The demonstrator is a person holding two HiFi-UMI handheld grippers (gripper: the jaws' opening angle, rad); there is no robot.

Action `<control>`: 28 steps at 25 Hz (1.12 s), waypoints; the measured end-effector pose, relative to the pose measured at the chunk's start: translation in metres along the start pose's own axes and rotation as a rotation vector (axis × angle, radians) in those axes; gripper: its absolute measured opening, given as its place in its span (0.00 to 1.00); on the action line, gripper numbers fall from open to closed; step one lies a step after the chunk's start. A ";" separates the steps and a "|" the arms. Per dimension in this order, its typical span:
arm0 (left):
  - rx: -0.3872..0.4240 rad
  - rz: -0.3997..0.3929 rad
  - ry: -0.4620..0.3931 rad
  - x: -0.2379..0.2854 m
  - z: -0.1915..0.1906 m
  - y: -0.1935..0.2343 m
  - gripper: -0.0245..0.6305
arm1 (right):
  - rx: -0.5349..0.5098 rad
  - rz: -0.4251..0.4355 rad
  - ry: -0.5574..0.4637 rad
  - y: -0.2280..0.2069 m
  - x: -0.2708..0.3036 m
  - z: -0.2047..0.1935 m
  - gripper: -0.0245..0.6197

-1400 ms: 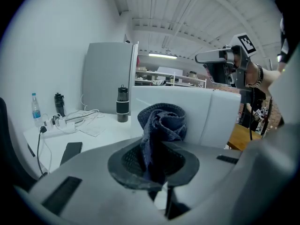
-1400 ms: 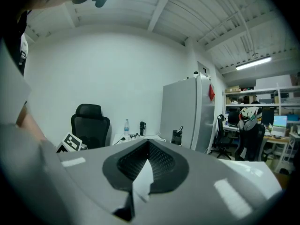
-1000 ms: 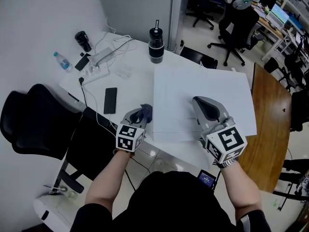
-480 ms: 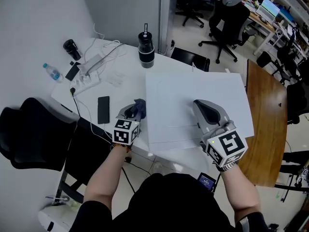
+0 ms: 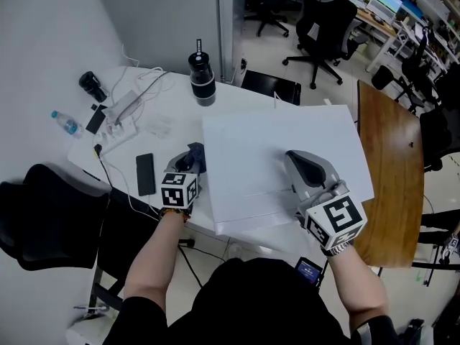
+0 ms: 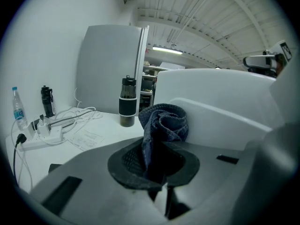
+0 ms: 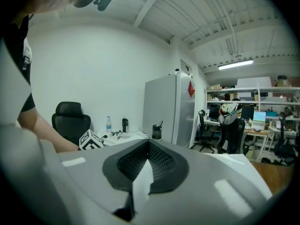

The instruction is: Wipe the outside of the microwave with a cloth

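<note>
The microwave [image 5: 287,142] is a big white box in the middle of the head view. A dark blue cloth [image 5: 195,152] is pinched in my left gripper [image 5: 188,160], which is shut on it, close beside the microwave's left side. In the left gripper view the bunched cloth [image 6: 163,123] sticks up from the left gripper [image 6: 157,161], with the white microwave [image 6: 220,97] wall just to the right. My right gripper [image 5: 295,157] lies over the microwave's top, shut with nothing in it. The right gripper [image 7: 147,158] shows its pads meeting.
A black tumbler [image 5: 202,80] stands on the white table behind the microwave. A phone [image 5: 145,173], a power strip with cables [image 5: 118,121] and a water bottle [image 5: 65,123] lie to the left. A black chair [image 5: 43,214] is at near left, a wooden table [image 5: 384,171] at right.
My left gripper has carried the cloth farther back along the microwave's left side. The right gripper has shifted only slightly over the top and stays shut.
</note>
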State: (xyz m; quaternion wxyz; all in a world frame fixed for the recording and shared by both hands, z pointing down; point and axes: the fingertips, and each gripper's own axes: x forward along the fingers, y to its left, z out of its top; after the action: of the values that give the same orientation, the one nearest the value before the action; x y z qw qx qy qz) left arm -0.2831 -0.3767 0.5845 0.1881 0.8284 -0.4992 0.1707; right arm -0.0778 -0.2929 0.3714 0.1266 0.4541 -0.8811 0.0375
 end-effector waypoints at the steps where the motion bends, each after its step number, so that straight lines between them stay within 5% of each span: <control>1: -0.001 0.001 0.001 0.002 0.001 0.001 0.11 | 0.001 -0.005 0.001 -0.002 -0.001 -0.001 0.04; 28: -0.078 0.064 -0.057 -0.012 0.031 0.021 0.11 | 0.025 -0.083 0.008 -0.010 -0.044 -0.009 0.04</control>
State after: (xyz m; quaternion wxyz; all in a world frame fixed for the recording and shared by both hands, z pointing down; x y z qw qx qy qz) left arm -0.3043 -0.3910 0.5547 0.2006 0.8086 -0.5369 0.1333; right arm -0.0432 -0.2624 0.3678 0.1259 0.4914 -0.8606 0.0451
